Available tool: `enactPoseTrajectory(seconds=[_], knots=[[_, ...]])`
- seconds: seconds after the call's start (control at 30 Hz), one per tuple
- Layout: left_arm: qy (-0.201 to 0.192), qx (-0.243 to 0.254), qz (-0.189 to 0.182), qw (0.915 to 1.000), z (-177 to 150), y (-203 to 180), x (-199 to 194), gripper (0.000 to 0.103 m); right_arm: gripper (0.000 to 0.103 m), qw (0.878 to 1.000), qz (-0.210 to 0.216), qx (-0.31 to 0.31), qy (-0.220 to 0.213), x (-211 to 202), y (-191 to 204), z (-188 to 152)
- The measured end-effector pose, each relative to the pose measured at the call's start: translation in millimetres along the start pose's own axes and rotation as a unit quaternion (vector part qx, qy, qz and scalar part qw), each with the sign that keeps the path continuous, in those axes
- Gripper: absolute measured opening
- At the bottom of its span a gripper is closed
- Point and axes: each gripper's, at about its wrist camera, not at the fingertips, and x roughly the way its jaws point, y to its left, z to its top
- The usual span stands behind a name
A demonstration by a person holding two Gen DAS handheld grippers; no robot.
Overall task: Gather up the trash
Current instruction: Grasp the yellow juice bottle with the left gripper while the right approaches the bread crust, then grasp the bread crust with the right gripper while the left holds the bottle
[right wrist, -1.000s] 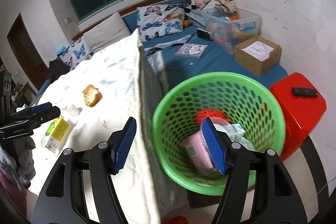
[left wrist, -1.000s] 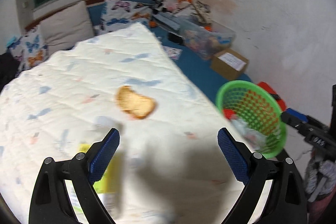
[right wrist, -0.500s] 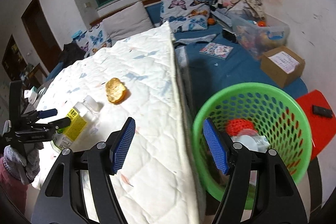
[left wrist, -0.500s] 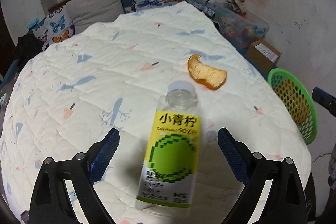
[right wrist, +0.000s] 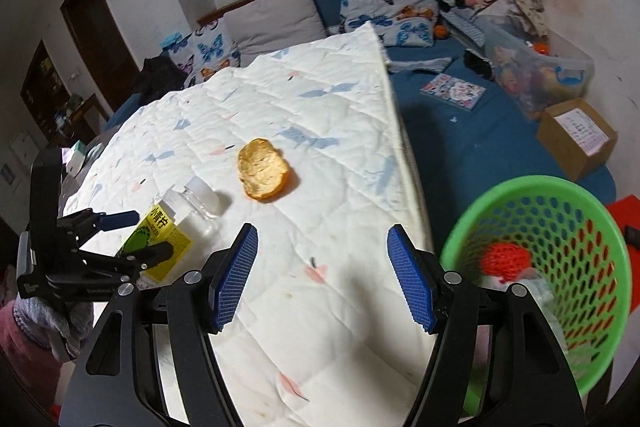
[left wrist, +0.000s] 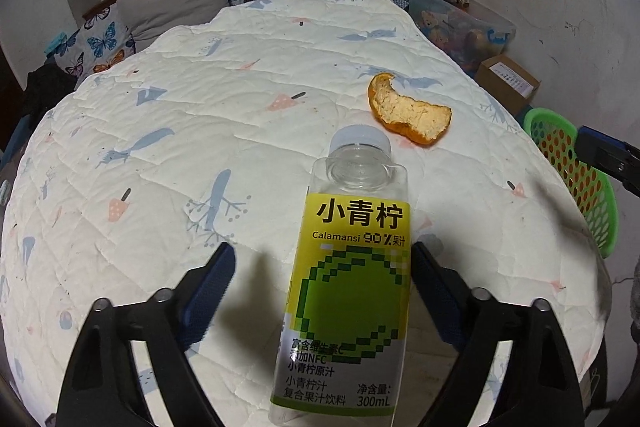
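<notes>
I see the bottle [left wrist: 352, 267] lying flat on the quilted mattress [left wrist: 200, 155], its yellow-green label facing up and its white cap pointing away from my left claw [left wrist: 320, 291]; that claw stands wide open, the bottle's lower half lying between its two blue pads, close to the right-hand pad, though I cannot tell whether it touches; the left-hand pad sits well apart from it. Just beyond the cap and slightly to the right of the left claw lies an orange peel [left wrist: 408, 115], curled, pale inside up, apart from the bottle. In the right wrist view the bottle [right wrist: 176, 227] shows to the left of my right claw [right wrist: 322, 279], with the left claw [right wrist: 116, 235] straddling it; the peel [right wrist: 262, 175] lies ahead of the right claw, a little left of centre. My right claw is open too, holding nothing, hovering over the mattress edge. To its right, below the mattress edge, stands the green basket [right wrist: 512, 195], with a red mesh piece [right wrist: 506, 261] and other litter inside; behind it a cardboard box [right wrist: 576, 139] rests on blue bedding.
</notes>
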Motion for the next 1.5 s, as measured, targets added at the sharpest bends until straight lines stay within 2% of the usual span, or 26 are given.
enactPoseTrajectory(seconds=[0.3, 0.47, 0.93, 1.5], knots=[[0.005, 0.006, -0.019, 0.9998, -2.6, -2.9, 6.6, 0.071, 0.068, 0.999, 0.016, -0.033, 0.024, 35.6, 26.9, 10.5], [-0.002, 0.007, -0.033, 0.9994, -2.9, -4.1, 4.6, 0.054, 0.068, 0.998, 0.015, -0.040, 0.036, 52.7, 32.8, 13.4], [-0.031, -0.024, -0.019, 0.9991, -1.3, 23.3, -19.9, 0.053, 0.067, 0.996, 0.023, -0.067, 0.055, 92.8, 53.6, 24.8], [-0.050, -0.042, -0.016, 0.9978, -3.5, 43.7, -34.3, 0.053, 0.063, 0.993, -0.017, -0.094, 0.076, 142.6, 60.2, 39.1]])
